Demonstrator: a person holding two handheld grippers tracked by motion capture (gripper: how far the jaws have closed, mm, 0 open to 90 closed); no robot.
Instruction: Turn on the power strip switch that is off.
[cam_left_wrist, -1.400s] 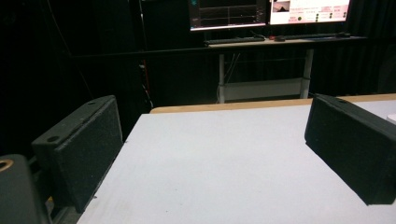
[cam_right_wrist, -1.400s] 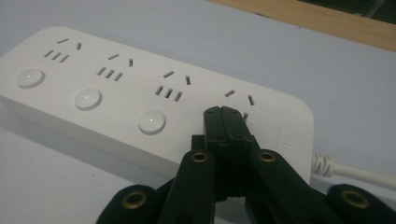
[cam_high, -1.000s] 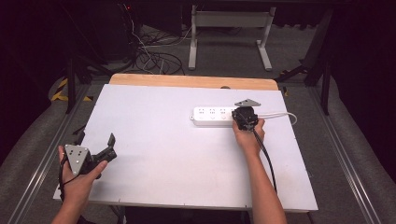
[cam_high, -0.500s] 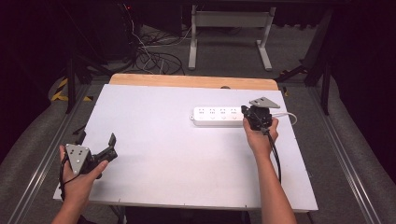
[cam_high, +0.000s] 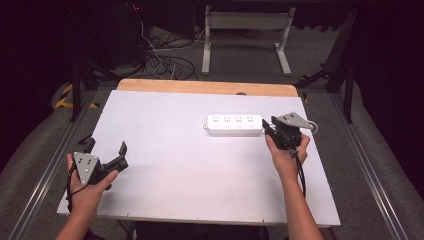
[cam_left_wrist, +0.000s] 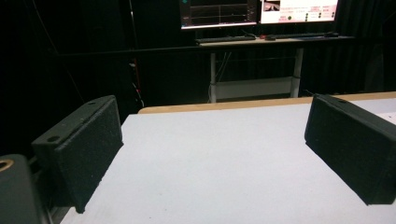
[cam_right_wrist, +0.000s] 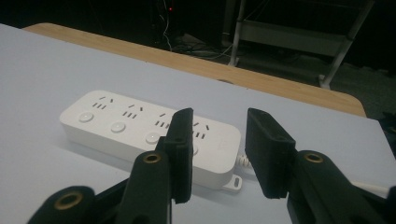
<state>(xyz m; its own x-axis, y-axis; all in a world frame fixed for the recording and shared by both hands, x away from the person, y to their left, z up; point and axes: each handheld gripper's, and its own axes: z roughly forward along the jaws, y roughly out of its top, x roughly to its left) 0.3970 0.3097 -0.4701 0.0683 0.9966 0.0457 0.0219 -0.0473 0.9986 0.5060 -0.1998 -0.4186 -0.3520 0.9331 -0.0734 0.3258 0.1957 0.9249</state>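
The right tongs have been pulled off the power strip toward 3 o'clock, jaws apart; left tongs held apart at 8 o'clock

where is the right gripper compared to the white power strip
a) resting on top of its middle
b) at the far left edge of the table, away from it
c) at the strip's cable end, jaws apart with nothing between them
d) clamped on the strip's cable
c: the right gripper sits at the cable end of the power strip, and the right gripper view shows its jaws apart with nothing between them.
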